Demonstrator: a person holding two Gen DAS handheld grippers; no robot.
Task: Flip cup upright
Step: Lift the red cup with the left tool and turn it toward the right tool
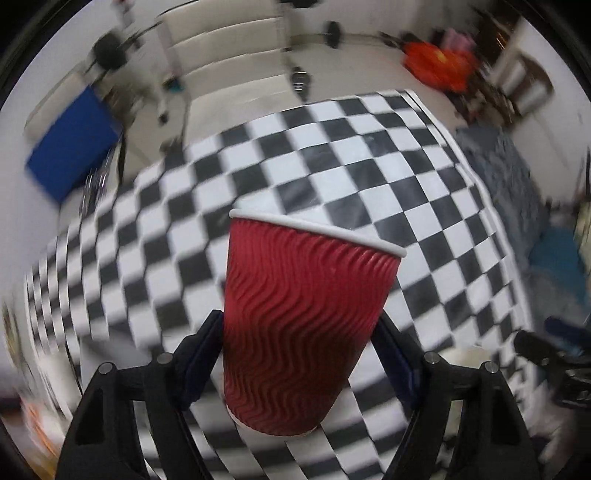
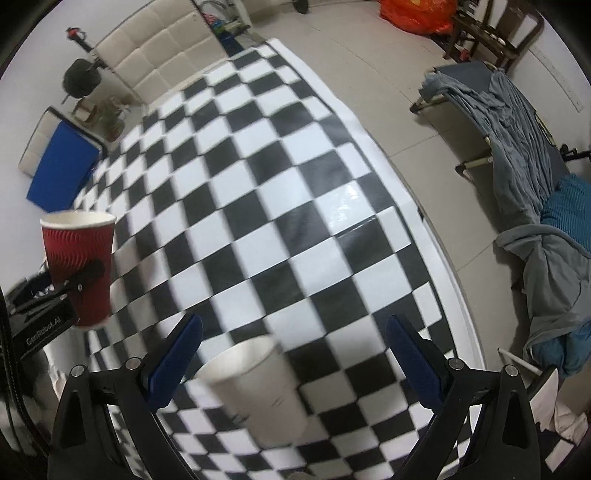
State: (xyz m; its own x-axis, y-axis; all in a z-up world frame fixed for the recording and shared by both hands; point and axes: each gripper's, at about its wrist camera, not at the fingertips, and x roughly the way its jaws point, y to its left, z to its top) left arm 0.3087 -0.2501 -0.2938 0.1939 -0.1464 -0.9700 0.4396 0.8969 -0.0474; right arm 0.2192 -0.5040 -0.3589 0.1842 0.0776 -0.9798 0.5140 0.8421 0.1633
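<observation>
A red ribbed paper cup (image 1: 303, 325) with a white rim is held upright, a little tilted, between the fingers of my left gripper (image 1: 299, 328), above the checkered tablecloth (image 1: 332, 147). The same cup (image 2: 79, 266) shows at the far left of the right wrist view, clamped by the left gripper's fingers (image 2: 90, 273). My right gripper (image 2: 293, 354) is open above the table. A white paper cup (image 2: 258, 387) stands on the cloth between and below its fingers, apart from them.
The black-and-white tablecloth (image 2: 277, 206) covers the table; its right edge drops to a tiled floor. A blue pad (image 2: 61, 170) lies on a cream sofa at the far left. A cot with grey bedding (image 2: 524, 155) and an orange bag (image 2: 413, 13) stand to the right.
</observation>
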